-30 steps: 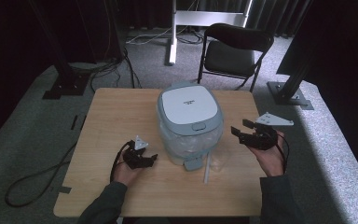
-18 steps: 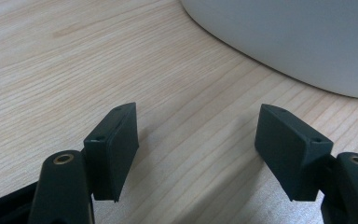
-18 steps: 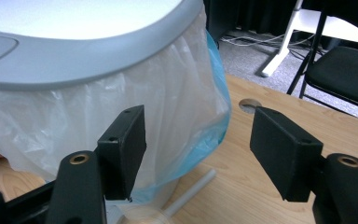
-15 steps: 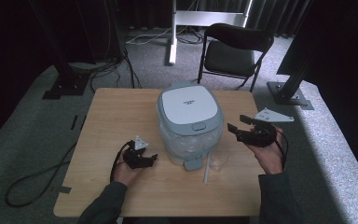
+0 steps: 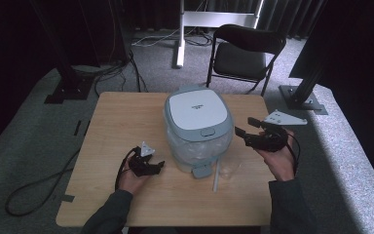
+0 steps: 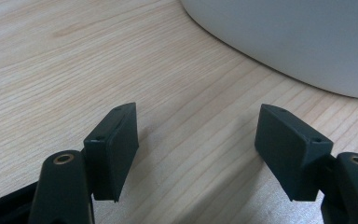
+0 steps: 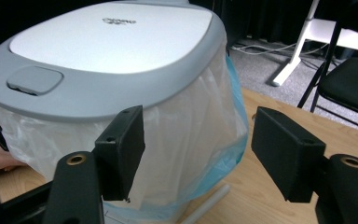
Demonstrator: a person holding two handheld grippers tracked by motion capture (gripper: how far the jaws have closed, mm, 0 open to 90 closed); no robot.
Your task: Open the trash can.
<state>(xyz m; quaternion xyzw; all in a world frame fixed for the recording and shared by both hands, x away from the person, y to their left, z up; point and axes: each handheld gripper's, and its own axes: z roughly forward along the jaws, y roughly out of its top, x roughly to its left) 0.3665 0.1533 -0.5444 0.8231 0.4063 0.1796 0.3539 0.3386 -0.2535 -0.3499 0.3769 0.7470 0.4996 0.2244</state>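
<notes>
The lidded bin (image 5: 198, 127) stands mid-table (image 5: 126, 117), its plastic liner (image 7: 200, 140) bulging under the grey lid. The right gripper (image 5: 246, 134) has edged closer to the bin's side since a second ago — jaws apart, raised off the table and aimed at the liner, not touching it. The left gripper (image 5: 157, 166) has not moved — low on the wood just beside the bin's base, jaws apart, empty.

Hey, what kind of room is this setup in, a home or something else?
Probably a studio or lab recording space, not a home. Dark curtains hang behind a lone wooden table, metal stand bases and cables sit on grey carpet, and a folding chair stands beyond the small lidded bin.
</notes>
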